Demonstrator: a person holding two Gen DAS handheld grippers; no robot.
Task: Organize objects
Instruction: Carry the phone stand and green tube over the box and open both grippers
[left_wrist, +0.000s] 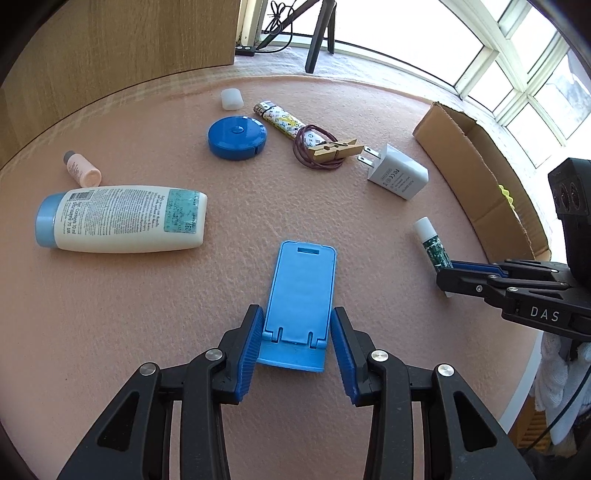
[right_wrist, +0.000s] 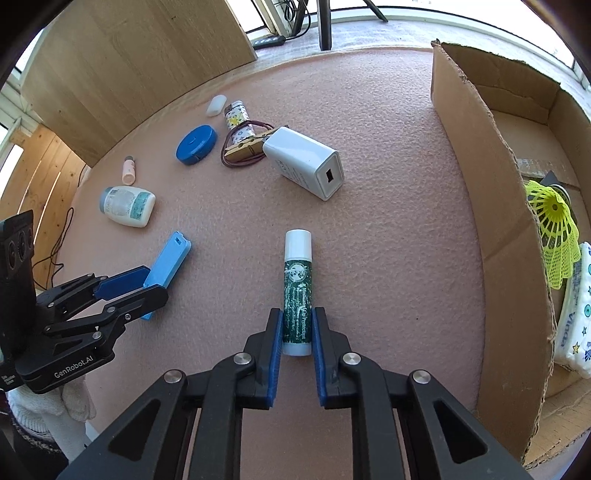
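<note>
Phone stand (left_wrist: 301, 295): we clamp its base, at 6 o'clock in our left view.
Lip balm (right_wrist: 297, 291): at 6 o'clock in our right view.
Left gripper (left_wrist: 295, 338): clamped on the stand.
Right gripper (right_wrist: 297, 332): clamped on the balm.
Cardboard box (right_wrist: 476, 206): at 3 o'clock of the balm.

Blue phone stand (left_wrist: 301, 295) lies flat on my bench (left_wrist: 240, 229), folded, its base end between my left tongs (left_wrist: 295, 350). Green-labelled lip balm (right_wrist: 296, 295), white cap pointing away, lies flat, pinched at its base by my right tongs (right_wrist: 296, 332).
</note>
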